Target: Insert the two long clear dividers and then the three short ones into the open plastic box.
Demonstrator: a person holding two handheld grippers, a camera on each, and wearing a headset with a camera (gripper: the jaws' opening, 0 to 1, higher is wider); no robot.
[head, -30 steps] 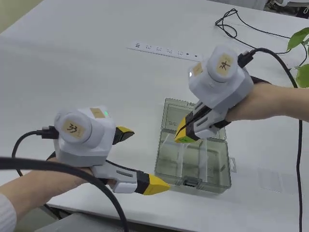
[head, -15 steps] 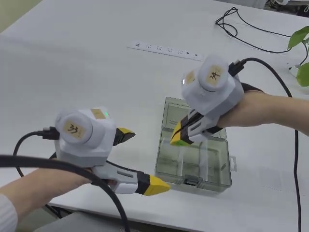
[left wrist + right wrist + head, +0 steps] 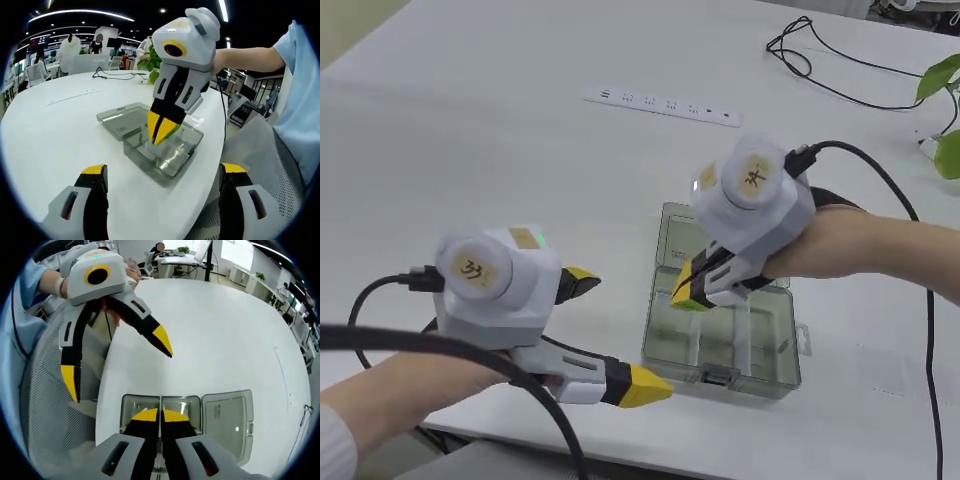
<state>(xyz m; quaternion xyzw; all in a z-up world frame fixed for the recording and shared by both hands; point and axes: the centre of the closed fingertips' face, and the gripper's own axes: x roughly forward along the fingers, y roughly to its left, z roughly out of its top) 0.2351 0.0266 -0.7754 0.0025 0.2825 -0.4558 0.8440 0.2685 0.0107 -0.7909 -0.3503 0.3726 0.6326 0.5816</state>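
The right gripper (image 3: 685,293) hung over the base of the open plastic box (image 3: 658,345), its jaws pinched on a thin clear divider (image 3: 160,402) seen edge-on. The box therefore lay straight below and ahead of its tips. In the right gripper view the divider ran in line with the jaw gap, across the base and seemingly parallel to the lid (image 3: 227,420) hinge. The left gripper (image 3: 615,332), spread wide and empty, hovered apart off the box's left side, so the right was nearer.
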